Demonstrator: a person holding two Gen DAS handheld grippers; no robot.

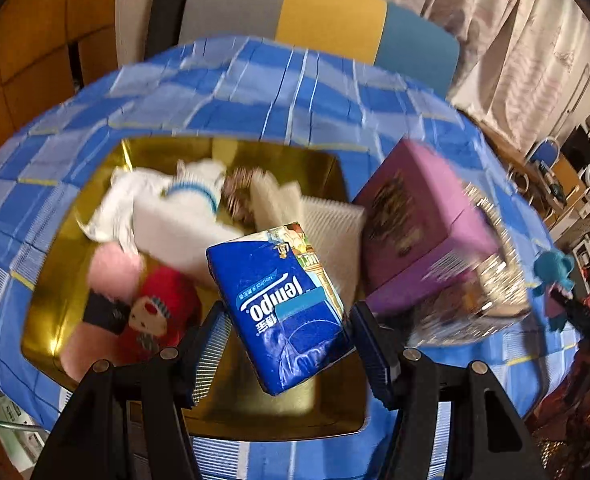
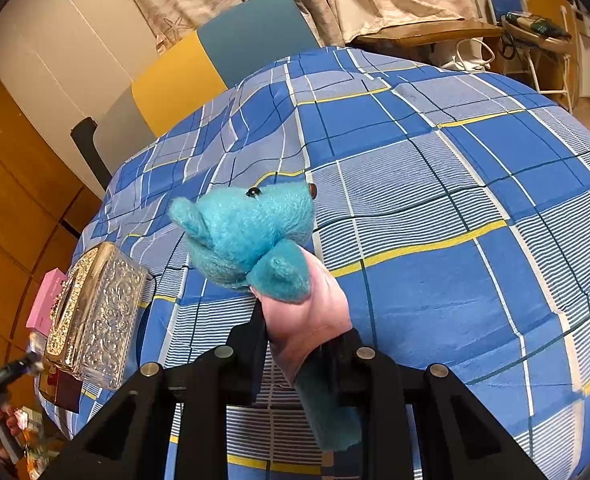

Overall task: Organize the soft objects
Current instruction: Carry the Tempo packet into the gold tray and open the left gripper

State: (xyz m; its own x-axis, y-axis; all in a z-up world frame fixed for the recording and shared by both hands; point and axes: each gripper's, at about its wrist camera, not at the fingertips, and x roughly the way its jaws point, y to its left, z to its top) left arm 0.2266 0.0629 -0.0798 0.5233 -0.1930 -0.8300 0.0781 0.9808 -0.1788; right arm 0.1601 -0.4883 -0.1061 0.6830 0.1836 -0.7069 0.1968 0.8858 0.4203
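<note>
Between the left claw's jaws: we log a blue tissue pack (image 1: 285, 308), tilted, held over the gold tray (image 1: 55, 300).
Left gripper (image 1: 287, 344): jaws set wide, each pad against a flank of the pack; we judge it gripped, since nothing else bears it.
Beyond the left claw, in the tray: white cloth (image 1: 135, 200), a white plush (image 1: 199, 188), a pink puff (image 1: 113, 272), a red doll (image 1: 159, 308). We judge the tray the collecting place for soft goods, which would explain the pack's position above it.
To that claw's right: purple box (image 1: 419, 224) and a glittering case (image 1: 491, 280), on the checked blue cloth (image 1: 255, 92) outside the tray, blurred.
Between the right claw's jaws: teal plush toy (image 2: 251, 236), pinched low on its pink body, head projecting ahead of the fingertips.
Right gripper (image 2: 301, 364): closed narrow on the toy, hanging above the checked cloth; we take it as waiting its turn.
Far to that claw's left: the ornate case (image 2: 95, 316).
</note>
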